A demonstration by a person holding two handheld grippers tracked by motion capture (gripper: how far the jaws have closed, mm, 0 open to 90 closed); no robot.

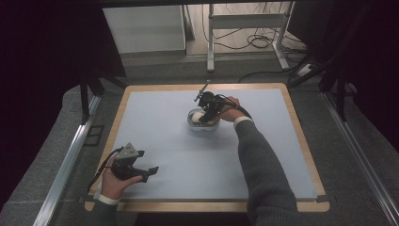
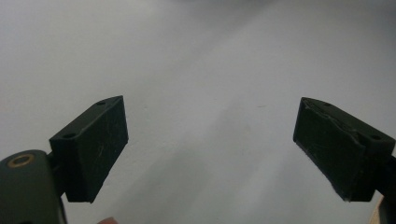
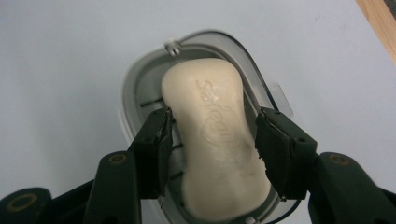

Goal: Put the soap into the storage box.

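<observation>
Soap bar (image 3: 215, 140) in its dish (image 3: 140, 88), between slightly parted right claw (image 3: 212, 144) jaws, ungripped

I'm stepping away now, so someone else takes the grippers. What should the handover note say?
Right gripper: over the soap dish at mid-table, fingers either side of the cream soap bar, with slight gaps, so not gripping.
Left gripper: open, idle near the table's front left edge, nothing between its fingers.
Done: the soap lies in the dish.
Left: probably just lift the right gripper clear without nudging the bar.
</observation>
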